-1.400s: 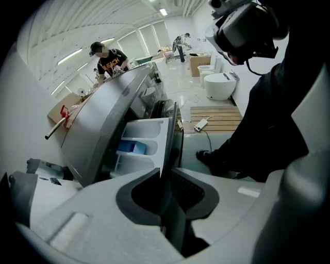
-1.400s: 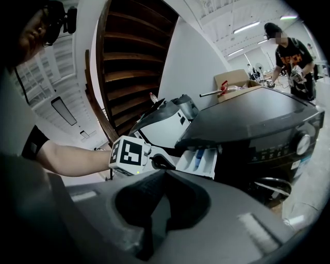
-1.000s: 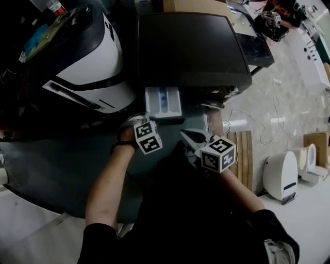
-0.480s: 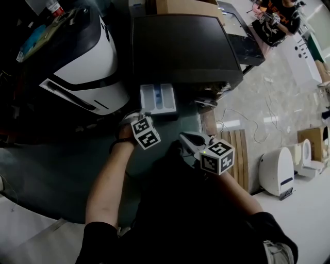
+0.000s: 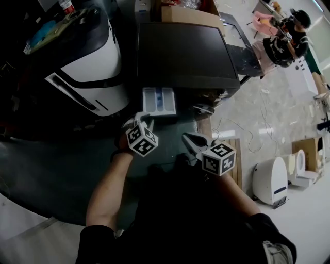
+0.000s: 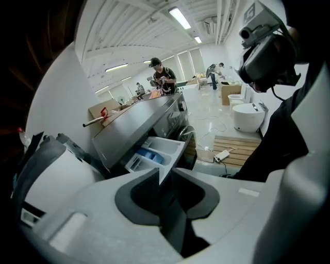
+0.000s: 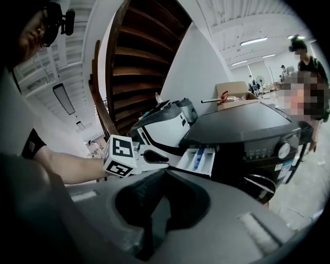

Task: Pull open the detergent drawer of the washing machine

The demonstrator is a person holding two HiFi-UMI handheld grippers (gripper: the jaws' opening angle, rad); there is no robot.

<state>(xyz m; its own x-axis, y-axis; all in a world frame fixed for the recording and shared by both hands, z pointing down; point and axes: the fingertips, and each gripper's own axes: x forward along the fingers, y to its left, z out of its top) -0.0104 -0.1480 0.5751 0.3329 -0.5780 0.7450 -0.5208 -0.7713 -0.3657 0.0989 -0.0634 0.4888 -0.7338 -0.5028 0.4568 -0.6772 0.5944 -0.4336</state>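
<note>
Since the detergent drawer (image 5: 159, 101) stands pulled out at centre frame, the left gripper (image 5: 144, 121) is held just below it, its empty fingers just eased apart; the right gripper (image 5: 185, 137) is kept aside, closed on nothing.

washing machine (image 5: 185, 51): front face out of sight from the head view — only the dark top on show.
control panel (image 7: 265, 150): print beside the buttons and dial too small to read.
detergent drawer (image 5: 159, 100): front panel edge-on from above, handle not made out; compartment contents too small to tell, bar a blue insert.
round door (image 6: 188, 135): partly behind the pulled-out drawer in the left gripper view.
white appliance (image 5: 87, 67): left side lost in shadow — kind unclear.
cardboard box (image 5: 188, 14): contents cut off by the top edge.
red-and-white container (image 5: 66, 6): mostly beyond the top edge.
far person (image 6: 214, 72): too small to tell what is handled.
</note>
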